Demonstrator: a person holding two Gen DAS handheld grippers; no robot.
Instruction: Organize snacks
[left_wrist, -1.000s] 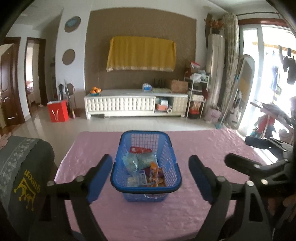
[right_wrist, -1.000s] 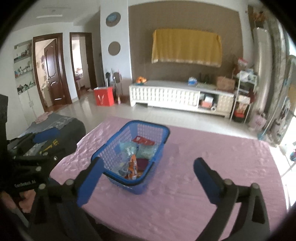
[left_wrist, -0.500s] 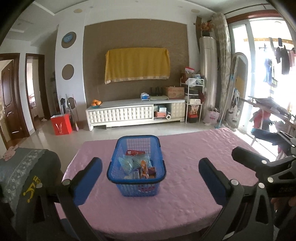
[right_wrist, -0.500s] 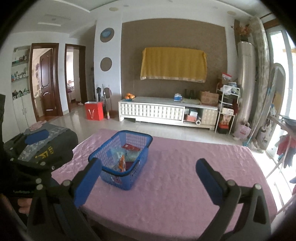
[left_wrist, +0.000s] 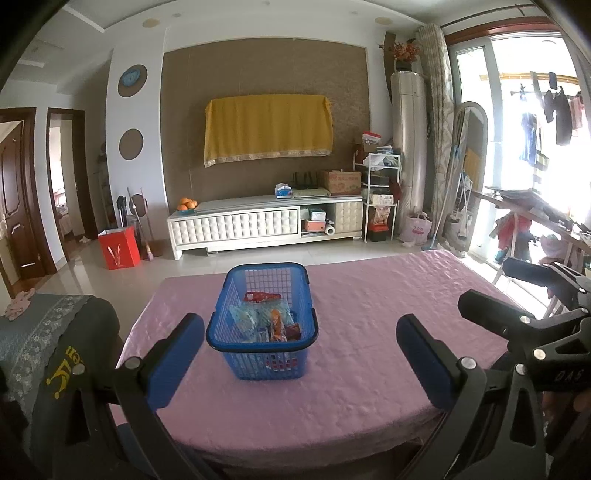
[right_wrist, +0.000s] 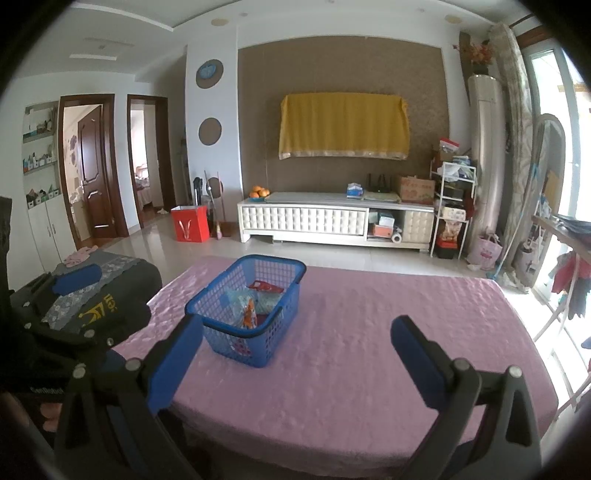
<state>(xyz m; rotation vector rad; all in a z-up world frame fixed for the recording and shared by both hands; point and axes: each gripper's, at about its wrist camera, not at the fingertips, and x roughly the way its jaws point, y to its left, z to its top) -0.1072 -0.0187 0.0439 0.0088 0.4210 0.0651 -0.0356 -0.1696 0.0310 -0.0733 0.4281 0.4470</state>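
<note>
Judging from the two wrist views, the blue plastic basket (left_wrist: 261, 325) is the thing to handle, and it stands on the surface with the pink cloth (left_wrist: 369, 332), a little left of the middle of the frame in the left wrist view. In the right wrist view it sits left of centre, turned at an angle, with nothing else near it on the cloth. Inside it lie the snack packets (left_wrist: 269, 323) — pale blue pouches, an orange wrapper, a red packet at the far end.

The left gripper (left_wrist: 301, 360) has its jaws wide apart, and they have just been opening; nothing is between them, because the basket is beyond the fingertips. The right gripper (right_wrist: 297, 360) also has its jaws wide apart and empty, with the basket ahead of its left finger.

The basket looks light and rather stiff, but its lattice walls probably bend a little under pressure. The thick rolled rim seems the best place to take hold, on one of the short ends or at the middle of a long side. The smooth plastic may slip between the pads, so a grip across the rim is safer than one on the wall.

The packets are soft, crinkly and very light — they would deform in the jaws. Each is better pinched at a sealed edge than at the filled middle, where the contents could be crushed.
</note>
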